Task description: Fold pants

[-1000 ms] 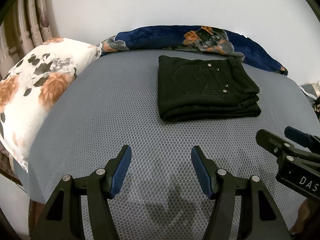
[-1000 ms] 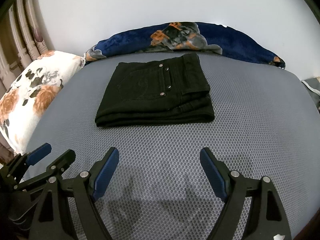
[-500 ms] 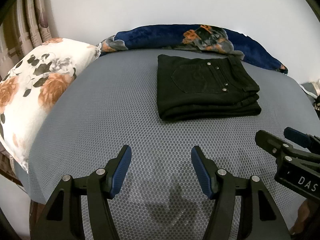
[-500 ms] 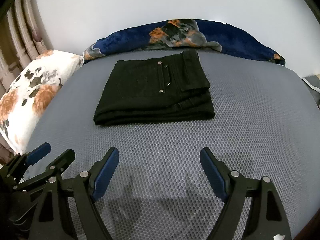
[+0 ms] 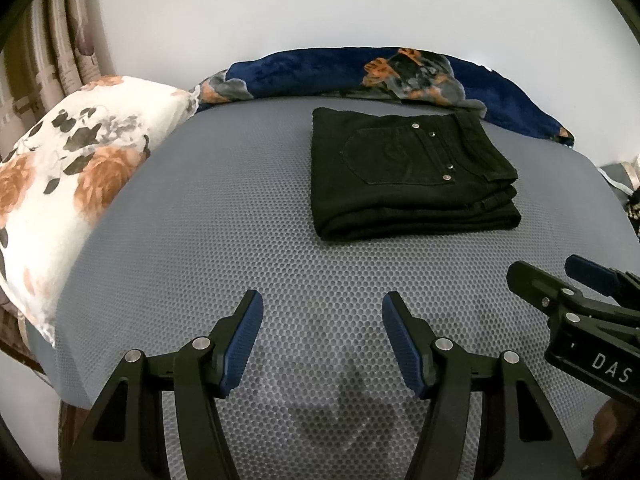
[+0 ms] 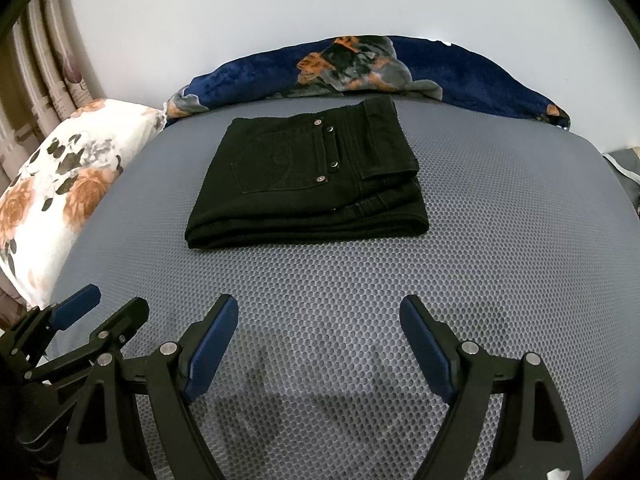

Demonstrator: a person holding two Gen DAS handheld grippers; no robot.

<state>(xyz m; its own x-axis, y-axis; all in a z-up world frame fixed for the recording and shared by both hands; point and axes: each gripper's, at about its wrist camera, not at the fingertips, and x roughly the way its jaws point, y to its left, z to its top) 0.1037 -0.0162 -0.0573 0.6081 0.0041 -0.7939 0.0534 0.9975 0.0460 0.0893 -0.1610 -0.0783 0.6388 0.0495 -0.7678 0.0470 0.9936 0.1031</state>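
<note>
Nothing has shifted since the earlier frames: black pants [image 6: 308, 184] lie folded mid-bed near the blue blanket [image 6: 460, 72], left tool [image 5: 322, 334] and right tool [image 6: 318, 340] both wide and empty short of them; a stray regrasp could undo the stacked layers.

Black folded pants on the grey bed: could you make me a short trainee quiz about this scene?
1. True or false: the black denim pants lie folded in a neat stack on the grey mesh mattress.
2. What does the left gripper hold? A) pants B) nothing C) pillow
3. Fill in: the white floral pillow lies to the ___ of the pants in both views.

Key: 1 true; 2 B; 3 left
</note>
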